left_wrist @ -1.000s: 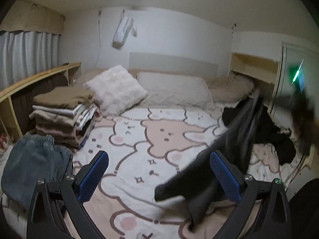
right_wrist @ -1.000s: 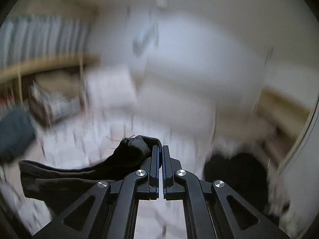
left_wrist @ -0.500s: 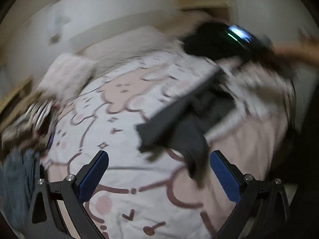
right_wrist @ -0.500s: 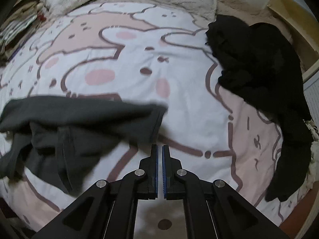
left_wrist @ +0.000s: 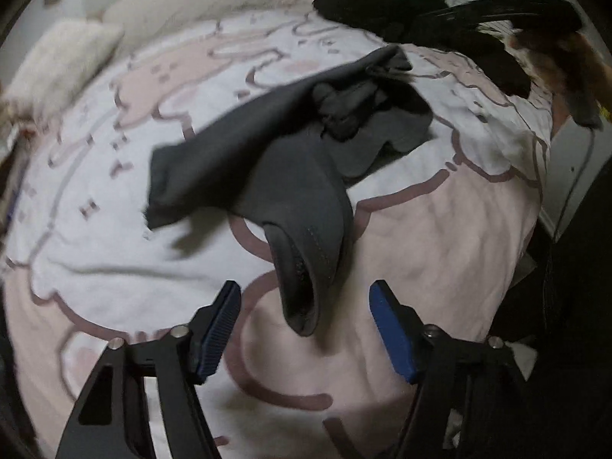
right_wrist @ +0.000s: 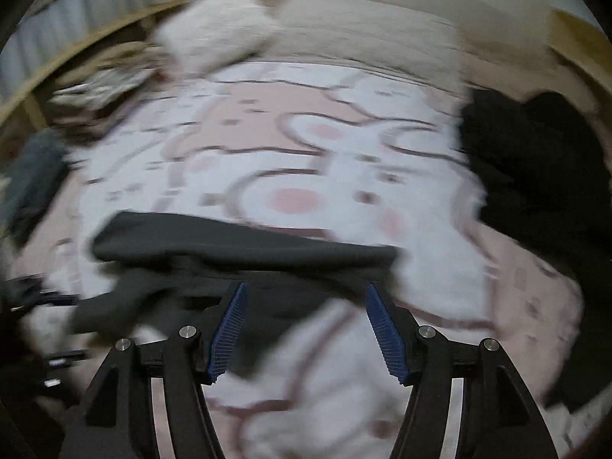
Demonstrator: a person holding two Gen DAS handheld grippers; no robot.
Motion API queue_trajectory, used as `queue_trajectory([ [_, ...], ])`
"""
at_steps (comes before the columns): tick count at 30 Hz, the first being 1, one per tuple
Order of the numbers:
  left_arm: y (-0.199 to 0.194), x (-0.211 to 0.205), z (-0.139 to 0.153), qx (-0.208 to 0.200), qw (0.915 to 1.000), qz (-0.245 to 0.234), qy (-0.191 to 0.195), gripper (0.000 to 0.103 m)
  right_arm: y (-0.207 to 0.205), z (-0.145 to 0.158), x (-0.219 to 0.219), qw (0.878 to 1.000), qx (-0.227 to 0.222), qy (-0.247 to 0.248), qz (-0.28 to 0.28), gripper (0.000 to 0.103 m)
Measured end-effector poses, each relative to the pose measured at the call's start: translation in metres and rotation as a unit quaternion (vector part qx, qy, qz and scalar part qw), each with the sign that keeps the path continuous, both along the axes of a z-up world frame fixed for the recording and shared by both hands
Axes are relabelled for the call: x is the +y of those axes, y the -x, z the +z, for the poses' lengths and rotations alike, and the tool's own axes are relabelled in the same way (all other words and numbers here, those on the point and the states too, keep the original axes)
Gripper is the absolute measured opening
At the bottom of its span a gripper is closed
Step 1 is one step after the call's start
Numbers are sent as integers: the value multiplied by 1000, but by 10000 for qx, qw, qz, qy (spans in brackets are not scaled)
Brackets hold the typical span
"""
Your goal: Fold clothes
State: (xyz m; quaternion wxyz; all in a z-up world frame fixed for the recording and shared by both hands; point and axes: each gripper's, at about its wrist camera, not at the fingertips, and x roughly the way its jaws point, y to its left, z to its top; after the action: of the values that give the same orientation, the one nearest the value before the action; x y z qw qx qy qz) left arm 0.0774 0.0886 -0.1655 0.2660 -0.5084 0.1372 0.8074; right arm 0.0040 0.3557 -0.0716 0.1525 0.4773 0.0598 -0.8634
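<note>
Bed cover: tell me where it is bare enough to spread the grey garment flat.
Bare: the wide stretch of bed cover between the grey garment and the fluffy pillow. Crowded: the black clothes heap on the right edge, the folded stack and a blue-grey garment on the left.

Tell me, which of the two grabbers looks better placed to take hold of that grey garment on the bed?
Left, probably. The left gripper, jaws closing, has the grey garment's open cuff hanging sharply between its pads. The right gripper, jaws opening, sees only blurred cloth.
</note>
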Motion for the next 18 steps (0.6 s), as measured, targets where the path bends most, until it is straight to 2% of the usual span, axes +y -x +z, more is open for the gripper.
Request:
queue_trajectory([
  [1,3,0,-3,-127,9999,84,-42,24,-2,0,-14,9995,-38,85,296,64],
  [2,9,-4,-5,-304,9991,275,-124,12,-3,-5,-26,9987,-94,35,508,64],
  [3,16,-9,-6,-509,9970,511,-286,9,-4,-9,-39,9973,-149,-14,721,64],
  [5,25,-23,0,-716,9914,897,-624,9,-4,-22,-66,9929,-371,-103,1123,51],
  [6,28,-28,4,-713,9899,1005,-706,9,-2,-30,-78,9906,-531,-132,1254,37],
  [8,34,-41,14,-679,9856,1241,-922,9,1,-47,-102,9847,-847,-193,1512,36],
  [11,41,-59,24,-713,9774,1554,-1244,9,3,-59,-124,9810,-899,-407,1671,36],
  [16,52,-80,25,-938,9642,1879,-1621,9,22,-79,-138,9835,-922,-911,1259,36],
  [17,54,-83,25,-986,9620,1925,-1664,9,26,-82,-137,9834,-935,-1028,1171,33],
  [18,56,-82,25,-966,9627,1930,-1634,9,29,-85,-135,9830,-946,-1144,1083,16],
])
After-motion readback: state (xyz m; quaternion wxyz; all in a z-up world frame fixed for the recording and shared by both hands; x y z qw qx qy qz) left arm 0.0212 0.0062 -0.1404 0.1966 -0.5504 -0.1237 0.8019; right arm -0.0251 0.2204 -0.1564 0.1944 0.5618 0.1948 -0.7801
